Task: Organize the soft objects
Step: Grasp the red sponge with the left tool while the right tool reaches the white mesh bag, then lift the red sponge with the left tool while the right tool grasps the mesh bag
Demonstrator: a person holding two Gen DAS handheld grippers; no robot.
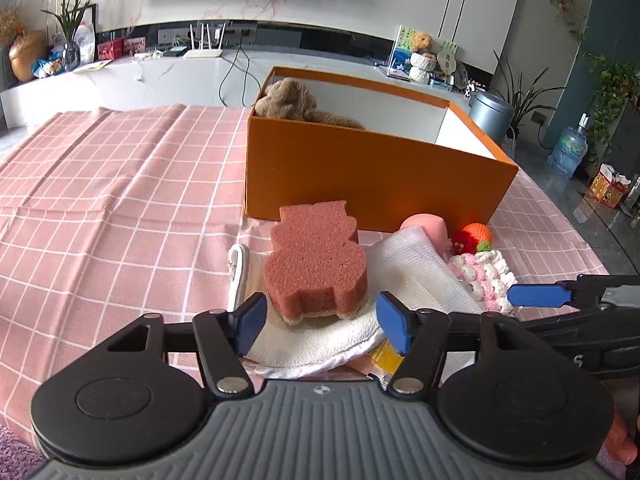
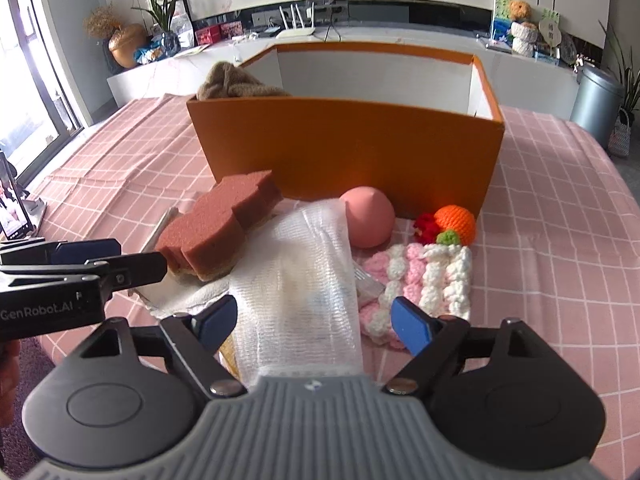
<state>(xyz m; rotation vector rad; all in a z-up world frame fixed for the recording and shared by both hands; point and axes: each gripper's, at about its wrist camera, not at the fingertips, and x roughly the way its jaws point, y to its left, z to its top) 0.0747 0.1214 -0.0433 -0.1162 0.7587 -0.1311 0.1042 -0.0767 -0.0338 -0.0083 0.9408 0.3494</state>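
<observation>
A reddish-brown bear-shaped sponge [image 1: 316, 256] lies on white cloths [image 1: 404, 276] in front of the orange box [image 1: 360, 172]. My left gripper [image 1: 322, 326] is open, its pads at either side of the sponge's near end, not touching it. My right gripper [image 2: 314, 326] is open over a white gauze cloth [image 2: 304, 276]. The sponge [image 2: 216, 228] also shows in the right wrist view, with the left gripper's fingers [image 2: 132, 268] beside it. A brown plush towel [image 2: 232, 82] sits in the box's [image 2: 348, 152] left end.
A pink ball [image 2: 368, 222], an orange crocheted fruit [image 2: 454, 224] and a pink-white crocheted piece [image 2: 424, 280] lie before the box on the pink checked tablecloth [image 1: 100, 200]. A phone on a stand [image 2: 12, 208] is at the table's left edge.
</observation>
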